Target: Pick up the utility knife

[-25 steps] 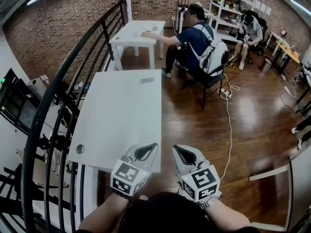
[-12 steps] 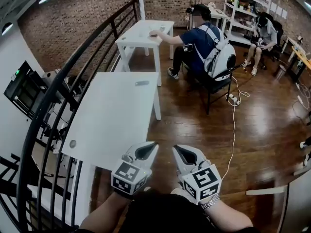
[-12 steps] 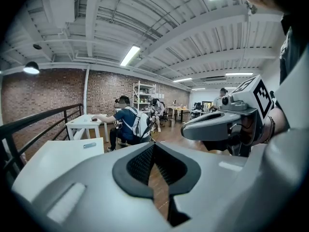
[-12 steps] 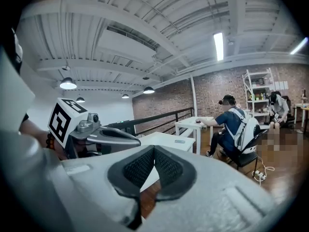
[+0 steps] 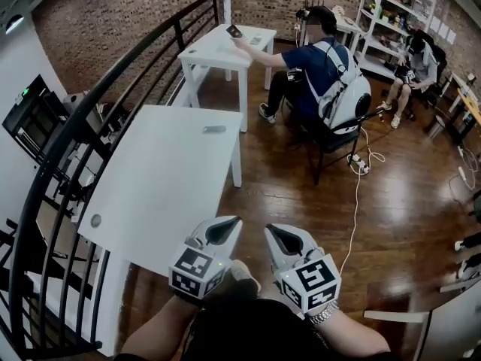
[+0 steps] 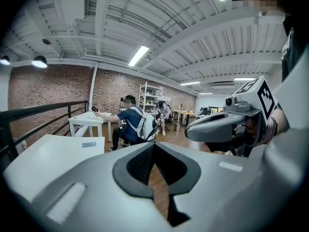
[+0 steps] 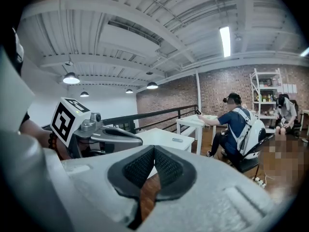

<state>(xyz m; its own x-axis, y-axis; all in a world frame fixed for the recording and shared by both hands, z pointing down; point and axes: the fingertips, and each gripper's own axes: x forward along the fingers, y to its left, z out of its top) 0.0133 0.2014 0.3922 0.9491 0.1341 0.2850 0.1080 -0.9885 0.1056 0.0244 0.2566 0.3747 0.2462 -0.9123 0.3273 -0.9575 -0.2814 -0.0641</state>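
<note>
The grey utility knife (image 5: 214,129) lies flat near the far end of the long white table (image 5: 161,186); I also see the knife (image 6: 89,144) in the left gripper view and the knife (image 7: 177,139) in the right gripper view. My left gripper (image 5: 228,226) and right gripper (image 5: 275,232) hover side by side over the wood floor, off the table's near right corner, far short of the knife. Both are shut with nothing between the jaws (image 6: 154,151) (image 7: 153,153).
A black railing (image 5: 83,138) runs along the table's left side. A second white table (image 5: 225,47) stands beyond, where a seated person (image 5: 319,62) with a backpack holds up a phone. Another person sits by shelves (image 5: 391,10) at the back right. A cable (image 5: 357,194) trails across the floor.
The view has shifted: the long table now lies further left and nearer, and both grippers have travelled forward along its right side. The seated person has raised a phone.
</note>
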